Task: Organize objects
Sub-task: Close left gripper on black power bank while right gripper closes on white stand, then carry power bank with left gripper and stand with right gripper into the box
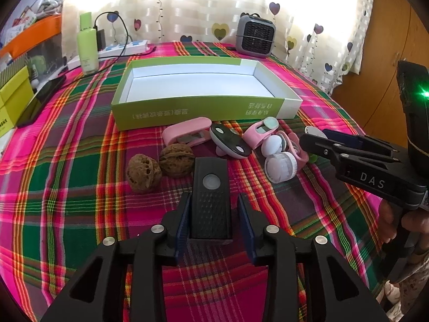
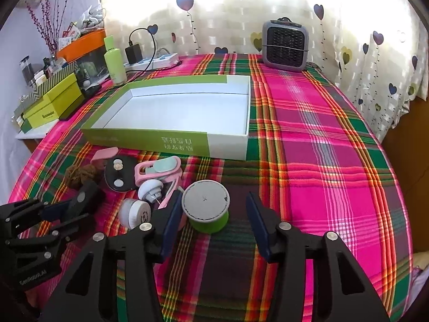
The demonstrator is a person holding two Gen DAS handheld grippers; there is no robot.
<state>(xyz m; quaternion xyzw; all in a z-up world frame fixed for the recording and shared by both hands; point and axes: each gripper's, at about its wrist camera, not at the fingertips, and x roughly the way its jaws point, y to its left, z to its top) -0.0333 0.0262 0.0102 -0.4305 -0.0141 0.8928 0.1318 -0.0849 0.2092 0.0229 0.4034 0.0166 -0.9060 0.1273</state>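
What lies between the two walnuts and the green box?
In the left wrist view, a pink clip lies between the walnuts and the near wall of the green box, on the plaid cloth; nothing else sits in that stretch.

Each view looked from a camera mounted just behind its own gripper, angled downward and forward across a table covered by a plaid cloth (image 1: 67, 187) toward a heart-print curtain (image 2: 348, 26) at the far edge. The left wrist view sat low and close over the left gripper (image 1: 214, 222), with a black rectangular device (image 1: 210, 201) right in front of the lens. The right wrist view sat equally near over the right gripper (image 2: 211, 217), facing a green spool (image 2: 206, 209). Both shared the open green-and-white box (image 1: 203, 112), the small grey heater (image 2: 284, 45), the pale green bottle (image 1: 87, 43), and each other's gripper at the frame edge.
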